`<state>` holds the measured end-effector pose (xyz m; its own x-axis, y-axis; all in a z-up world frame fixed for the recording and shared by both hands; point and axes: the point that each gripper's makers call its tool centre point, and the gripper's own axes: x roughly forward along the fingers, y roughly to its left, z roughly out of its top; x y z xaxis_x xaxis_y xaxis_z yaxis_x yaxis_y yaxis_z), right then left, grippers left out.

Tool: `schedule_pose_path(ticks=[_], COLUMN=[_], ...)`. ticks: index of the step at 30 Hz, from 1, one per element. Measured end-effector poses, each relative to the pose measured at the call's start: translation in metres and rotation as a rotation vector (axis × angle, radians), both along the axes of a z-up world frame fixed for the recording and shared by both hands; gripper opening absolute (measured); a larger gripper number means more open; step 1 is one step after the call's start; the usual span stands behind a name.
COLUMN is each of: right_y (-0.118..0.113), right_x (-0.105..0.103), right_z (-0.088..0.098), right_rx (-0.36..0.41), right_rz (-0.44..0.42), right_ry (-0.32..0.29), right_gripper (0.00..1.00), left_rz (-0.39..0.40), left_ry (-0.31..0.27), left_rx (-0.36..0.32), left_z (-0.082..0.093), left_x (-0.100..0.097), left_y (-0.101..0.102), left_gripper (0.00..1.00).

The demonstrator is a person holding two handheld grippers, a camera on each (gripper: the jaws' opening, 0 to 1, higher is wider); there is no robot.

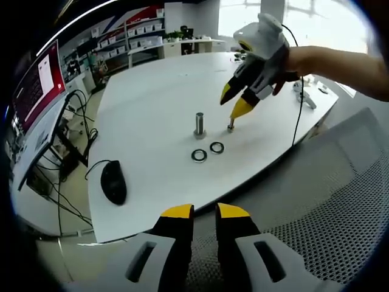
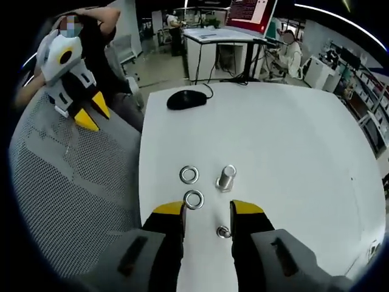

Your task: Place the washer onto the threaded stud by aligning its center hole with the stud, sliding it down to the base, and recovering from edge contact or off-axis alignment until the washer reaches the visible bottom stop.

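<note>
A short metal threaded stud stands upright on the white table. Two steel washers lie flat beside it: one just ahead of my right gripper's left jaw, the other a little further on. A small bolt-like part stands between my right gripper's jaws, below their tips. My right gripper hovers open over the table, holding nothing. My left gripper is off the table, above the chair, slightly open and empty.
A black computer mouse with its cable lies near one table edge. A grey mesh chair stands against the table's side. A person's forearm holds the right gripper. Desks, shelves and a monitor surround the table.
</note>
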<state>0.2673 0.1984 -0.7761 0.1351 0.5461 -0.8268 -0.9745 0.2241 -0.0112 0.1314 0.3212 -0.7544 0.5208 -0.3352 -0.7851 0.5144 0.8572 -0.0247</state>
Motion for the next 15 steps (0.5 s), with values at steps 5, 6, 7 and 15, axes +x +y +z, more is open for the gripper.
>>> schedule_pose_path(ticks=[5, 6, 7, 15], right_y=[0.004, 0.005, 0.004, -0.007], right_x=[-0.010, -0.012, -0.013, -0.019], right_z=[-0.004, -0.007, -0.010, -0.033], right_rx=[-0.056, -0.074, -0.088, -0.250], right_rz=[0.067, 0.082, 0.092, 0.212], right_ry=[-0.001, -0.003, -0.004, -0.036], right_gripper=[0.31, 0.31, 0.31, 0.31], left_rz=[0.000, 0.000, 0.000, 0.000], left_ry=[0.002, 0.001, 0.000, 0.000], left_rx=[0.001, 0.001, 0.001, 0.001], left_z=[-0.001, -0.001, -0.001, -0.002], left_x=[0.000, 0.000, 0.000, 0.001], left_y=[0.000, 0.000, 0.000, 0.002], left_gripper=[0.12, 0.12, 0.12, 0.12])
